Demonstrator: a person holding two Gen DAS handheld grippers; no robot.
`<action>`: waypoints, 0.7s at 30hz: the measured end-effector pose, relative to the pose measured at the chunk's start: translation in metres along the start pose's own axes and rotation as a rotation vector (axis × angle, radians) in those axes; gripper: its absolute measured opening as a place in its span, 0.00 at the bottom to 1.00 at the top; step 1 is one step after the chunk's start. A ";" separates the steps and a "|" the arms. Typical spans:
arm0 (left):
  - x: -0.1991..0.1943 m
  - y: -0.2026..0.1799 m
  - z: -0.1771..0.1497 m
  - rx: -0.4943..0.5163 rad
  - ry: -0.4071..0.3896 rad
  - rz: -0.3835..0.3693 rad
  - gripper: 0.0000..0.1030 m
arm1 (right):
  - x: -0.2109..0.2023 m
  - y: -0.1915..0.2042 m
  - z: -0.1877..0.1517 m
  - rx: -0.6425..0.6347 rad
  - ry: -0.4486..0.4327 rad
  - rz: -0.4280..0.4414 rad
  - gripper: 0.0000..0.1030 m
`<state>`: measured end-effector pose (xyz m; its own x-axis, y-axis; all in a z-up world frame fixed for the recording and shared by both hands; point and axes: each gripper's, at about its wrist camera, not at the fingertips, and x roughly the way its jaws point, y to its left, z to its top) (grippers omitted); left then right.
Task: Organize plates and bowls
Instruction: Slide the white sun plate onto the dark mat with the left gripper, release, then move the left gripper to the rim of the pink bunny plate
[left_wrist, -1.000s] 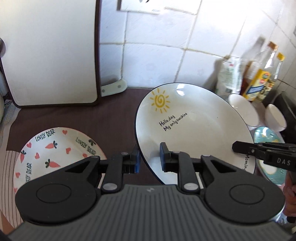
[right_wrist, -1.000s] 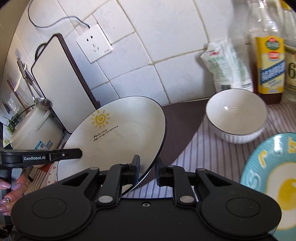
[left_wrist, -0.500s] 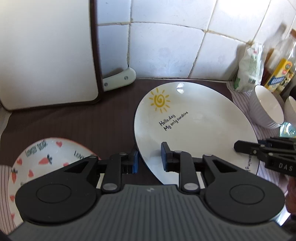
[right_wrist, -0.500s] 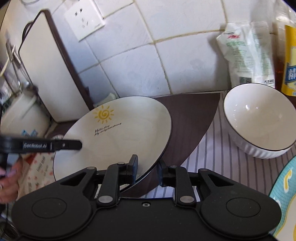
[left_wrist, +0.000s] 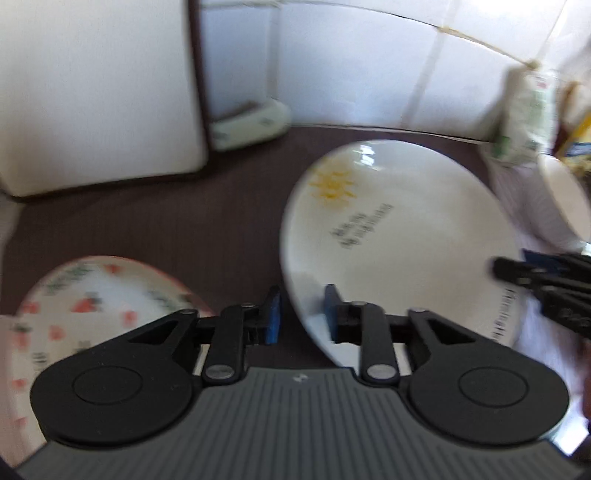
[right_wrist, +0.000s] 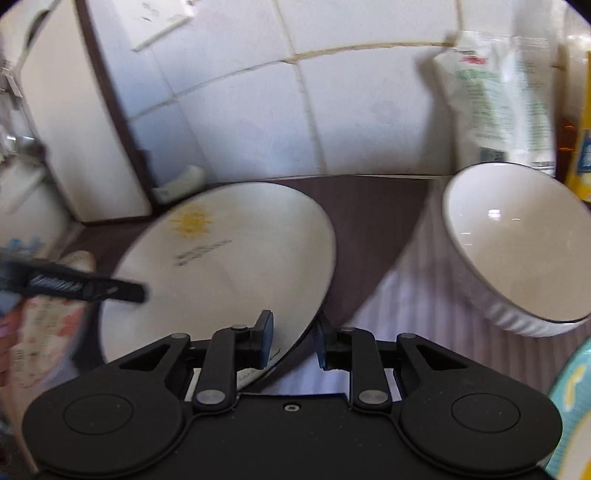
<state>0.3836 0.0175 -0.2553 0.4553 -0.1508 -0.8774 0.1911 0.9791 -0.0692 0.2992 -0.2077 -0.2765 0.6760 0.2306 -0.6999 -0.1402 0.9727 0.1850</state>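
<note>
A white plate with a yellow sun and black lettering (left_wrist: 399, 236) is held between both grippers just above the dark brown mat. My left gripper (left_wrist: 301, 317) is shut on its left rim. My right gripper (right_wrist: 293, 341) is shut on its right rim; the plate also shows in the right wrist view (right_wrist: 229, 266). A plate with red hearts and carrots (left_wrist: 85, 306) lies on the mat to the left. A white ribbed bowl (right_wrist: 517, 254) stands on the striped cloth to the right.
A white cutting board (left_wrist: 96, 85) leans on the tiled wall at back left. A white-green bag (right_wrist: 498, 96) and yellow-labelled bottles stand at back right. A blue plate with yellow (right_wrist: 572, 410) lies at the right edge.
Both grippers and the sun plate have moved lower and closer to the mat and wall. Both views are now blurred by motion.
</note>
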 end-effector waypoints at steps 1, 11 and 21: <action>-0.005 0.003 0.002 -0.023 0.005 0.012 0.30 | -0.003 -0.001 0.002 0.005 0.000 -0.018 0.31; -0.079 0.015 -0.016 -0.003 0.019 -0.010 0.42 | -0.073 0.022 0.002 -0.005 -0.017 0.015 0.61; -0.139 0.018 -0.049 0.021 0.070 -0.087 0.50 | -0.127 0.065 -0.019 0.025 -0.041 0.072 0.67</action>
<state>0.2814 0.0631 -0.1583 0.3749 -0.2243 -0.8995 0.2455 0.9597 -0.1369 0.1909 -0.1735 -0.1890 0.6936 0.2984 -0.6557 -0.1718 0.9524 0.2517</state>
